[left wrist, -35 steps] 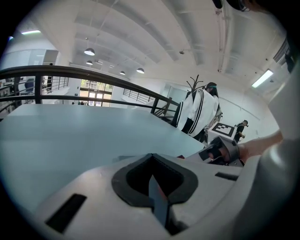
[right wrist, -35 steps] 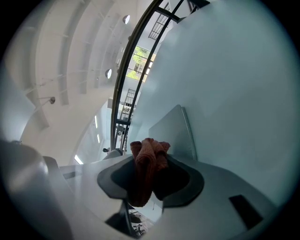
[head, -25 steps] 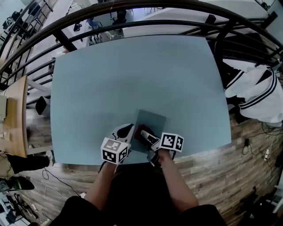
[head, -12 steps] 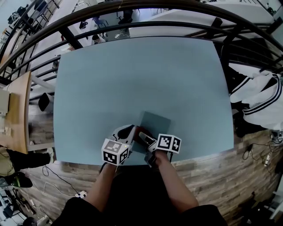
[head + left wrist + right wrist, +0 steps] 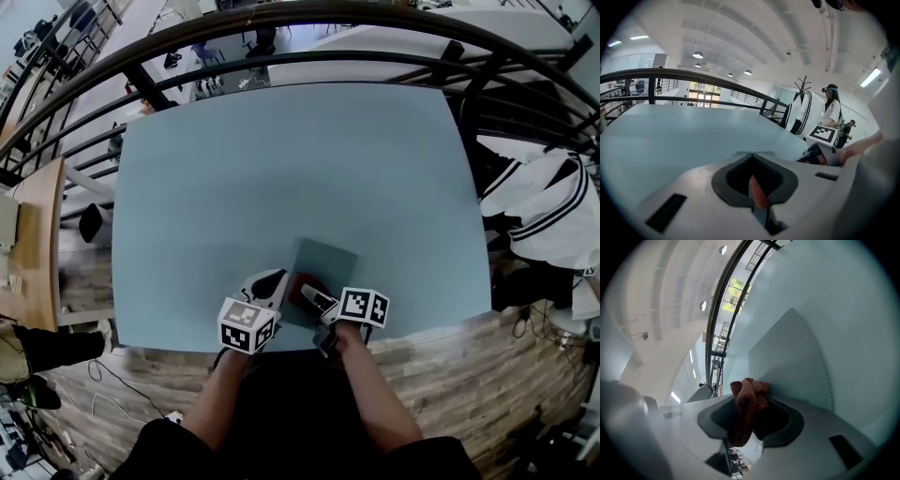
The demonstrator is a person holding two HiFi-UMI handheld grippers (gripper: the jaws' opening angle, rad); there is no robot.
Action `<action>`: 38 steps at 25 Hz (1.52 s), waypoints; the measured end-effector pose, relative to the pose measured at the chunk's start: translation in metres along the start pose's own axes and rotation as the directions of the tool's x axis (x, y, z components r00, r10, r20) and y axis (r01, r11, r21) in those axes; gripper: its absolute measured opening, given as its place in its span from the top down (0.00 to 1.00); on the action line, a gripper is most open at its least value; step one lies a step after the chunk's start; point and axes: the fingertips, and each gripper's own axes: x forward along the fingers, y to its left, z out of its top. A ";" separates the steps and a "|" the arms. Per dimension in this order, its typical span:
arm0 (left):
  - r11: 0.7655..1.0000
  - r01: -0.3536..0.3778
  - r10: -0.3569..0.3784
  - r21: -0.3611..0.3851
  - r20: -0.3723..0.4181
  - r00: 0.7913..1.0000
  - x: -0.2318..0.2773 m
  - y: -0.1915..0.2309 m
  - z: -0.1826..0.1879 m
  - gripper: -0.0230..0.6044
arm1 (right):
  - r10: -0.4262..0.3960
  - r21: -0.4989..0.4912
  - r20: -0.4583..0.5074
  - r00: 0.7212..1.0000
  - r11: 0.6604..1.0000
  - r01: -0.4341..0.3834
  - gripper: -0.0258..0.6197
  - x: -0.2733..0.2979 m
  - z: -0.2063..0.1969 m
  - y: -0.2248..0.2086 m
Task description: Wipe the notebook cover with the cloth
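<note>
Notebook [image 5: 326, 262] lies flat, plain grey-blue cover, rust-red cloth [image 5: 307, 283] touching it.

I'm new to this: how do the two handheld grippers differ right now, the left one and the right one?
The right gripper's fingers are shut on a reddish cloth. The left gripper's fingers are shut and apparently empty. The right gripper sits over the grey notebook, while the left gripper is by its left edge, over the table. Both are hand-held near the table's front edge.
</note>
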 end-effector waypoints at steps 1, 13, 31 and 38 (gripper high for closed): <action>1.000 0.005 -0.005 0.002 0.000 1.000 0.000 -0.002 0.000 0.95 | -0.003 0.002 0.004 1.000 1.000 0.003 0.73 -0.003 0.000 -0.001; 0.996 0.076 -0.075 0.038 -0.015 0.997 0.004 -0.037 -0.005 0.95 | -0.027 0.028 0.059 0.998 0.999 0.025 0.73 -0.045 0.001 -0.025; 0.990 0.120 -0.118 0.071 -0.033 0.992 0.012 -0.072 -0.007 0.95 | -0.031 0.064 0.123 0.992 0.998 0.023 0.73 -0.099 0.007 -0.051; 0.990 0.115 -0.113 0.077 -0.026 0.993 0.005 -0.076 -0.006 0.95 | 0.025 0.026 0.131 0.991 0.999 -0.029 0.73 -0.102 0.002 -0.028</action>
